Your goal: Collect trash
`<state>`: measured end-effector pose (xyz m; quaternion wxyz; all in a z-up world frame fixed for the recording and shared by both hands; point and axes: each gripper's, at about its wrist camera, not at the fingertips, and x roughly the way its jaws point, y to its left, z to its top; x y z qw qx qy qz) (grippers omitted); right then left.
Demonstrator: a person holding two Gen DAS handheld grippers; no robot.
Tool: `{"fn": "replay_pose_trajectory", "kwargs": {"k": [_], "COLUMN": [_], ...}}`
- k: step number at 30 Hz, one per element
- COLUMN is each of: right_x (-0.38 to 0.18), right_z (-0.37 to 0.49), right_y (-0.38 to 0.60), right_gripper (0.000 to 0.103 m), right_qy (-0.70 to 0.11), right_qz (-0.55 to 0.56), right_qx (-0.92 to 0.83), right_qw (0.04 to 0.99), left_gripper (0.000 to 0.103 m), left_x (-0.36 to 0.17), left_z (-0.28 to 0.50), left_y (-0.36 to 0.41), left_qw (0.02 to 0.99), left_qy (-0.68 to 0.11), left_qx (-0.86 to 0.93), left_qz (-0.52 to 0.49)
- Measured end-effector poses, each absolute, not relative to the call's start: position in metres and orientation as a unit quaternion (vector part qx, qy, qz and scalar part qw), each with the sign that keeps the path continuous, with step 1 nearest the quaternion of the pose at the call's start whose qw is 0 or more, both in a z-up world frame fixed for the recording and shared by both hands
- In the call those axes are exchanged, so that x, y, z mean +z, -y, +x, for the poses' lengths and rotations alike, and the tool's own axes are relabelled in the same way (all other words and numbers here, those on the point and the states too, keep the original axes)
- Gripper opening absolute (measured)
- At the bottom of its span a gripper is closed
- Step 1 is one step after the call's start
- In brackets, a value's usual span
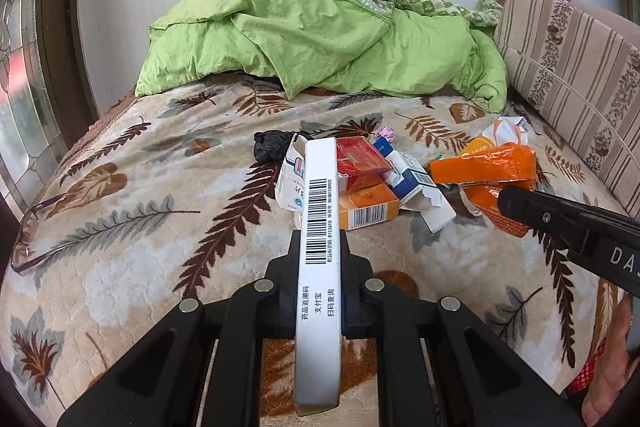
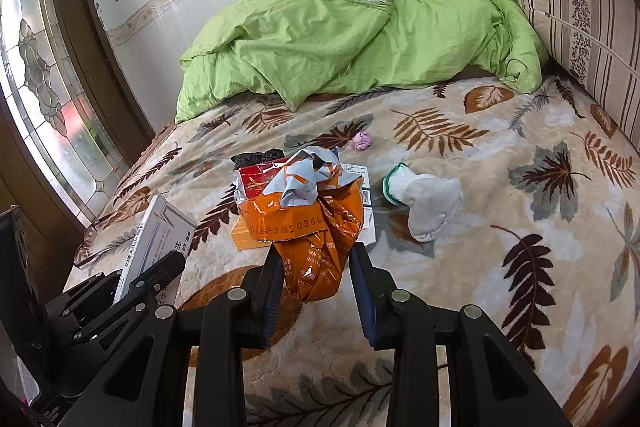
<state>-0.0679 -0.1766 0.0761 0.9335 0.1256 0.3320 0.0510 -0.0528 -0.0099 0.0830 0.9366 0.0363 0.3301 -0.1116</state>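
While left tongs (image 1: 318, 247) clamp a stiff box (image 1: 320, 227), right tongs (image 2: 316, 267) pinch a crinkly wrapper (image 2: 308, 223); both light, held mid-body

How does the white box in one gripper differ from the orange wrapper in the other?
The white box is rigid and flat with a printed barcode; the orange wrapper is crumpled, shiny foil. The box is pinched by the left gripper, the wrapper by the right gripper. Both are held above the bed.
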Motion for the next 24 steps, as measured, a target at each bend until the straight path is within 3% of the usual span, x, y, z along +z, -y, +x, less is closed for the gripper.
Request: {"fn": "replay_pose_trajectory", "kwargs": {"k": [24], "right_x": [0.08], "right_z": [-0.072], "right_y": [0.176], "right_gripper": [0.035], "right_qy": [-0.329], "right_qz": [0.124], "right_qx": [0.05], "right_qw": [0.935], "left_gripper": [0.013], "left_x": [0.083], "left_z": [-0.05], "left_y": [-0.002], "left_qw": [0.94], "left_qy": [-0.331], "left_qx": [-0.076], "left_qz": [0.038]}}
